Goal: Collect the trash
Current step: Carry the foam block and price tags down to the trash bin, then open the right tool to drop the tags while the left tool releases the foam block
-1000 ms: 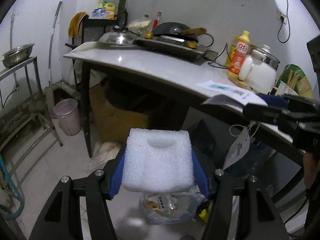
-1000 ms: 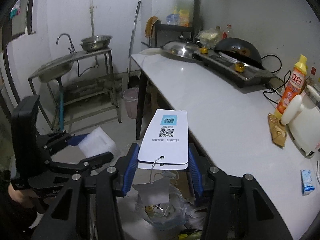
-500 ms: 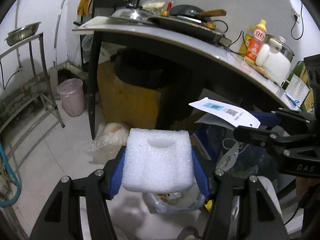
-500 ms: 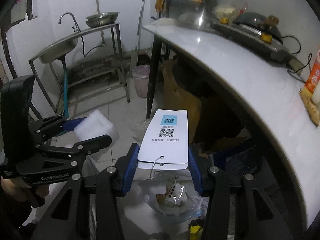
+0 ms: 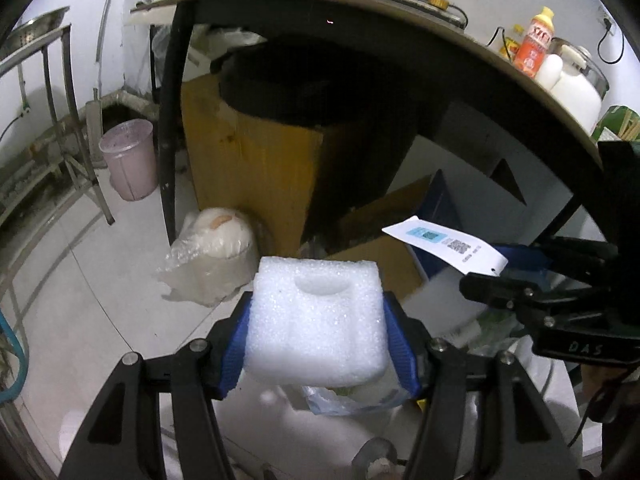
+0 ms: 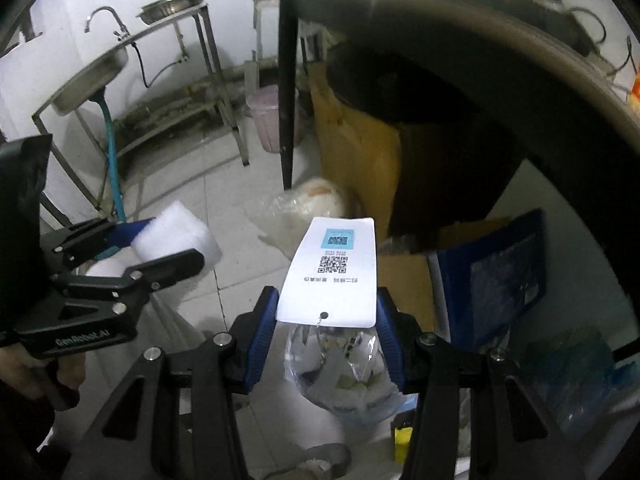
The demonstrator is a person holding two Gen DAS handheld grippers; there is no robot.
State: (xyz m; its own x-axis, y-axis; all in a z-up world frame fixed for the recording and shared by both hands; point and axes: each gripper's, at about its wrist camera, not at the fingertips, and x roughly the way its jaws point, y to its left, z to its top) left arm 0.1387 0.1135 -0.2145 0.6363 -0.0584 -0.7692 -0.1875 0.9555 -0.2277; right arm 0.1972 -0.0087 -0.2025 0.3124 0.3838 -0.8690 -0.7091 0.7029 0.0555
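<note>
Left gripper (image 5: 318,328) jaws pinching a white foam block (image 5: 316,320) between the blue pads, block sticking out ahead of the jaws; same block (image 6: 176,240) seen from the right wrist camera, left of the right jaws; right gripper (image 6: 326,328) jaws clamped on a white paper tag (image 6: 332,272) with QR codes, tag lying flat and pointing forward past the jaw tips, string through its hole; tag (image 5: 444,244) also visible from the left wrist camera, off to the right of the left jaws and a bit higher; both grippers held low, under table (image 5: 480,36) level, apart from each other; clear plastic trash bag (image 6: 340,372) with scraps inside sits directly below and just behind the right jaws, also partly visible under the foam (image 5: 348,398); ahead of both jaws: brown cardboard box (image 5: 256,168) under the table, lumpy plastic-wrapped white bundle (image 5: 212,252) on the floor beside the black table leg (image 5: 168,128); pink bin (image 5: 128,160) far ahead-left; blue folder-like item (image 6: 492,276) ahead-right of the right jaws; metal sink stand (image 6: 92,76) far left.
</note>
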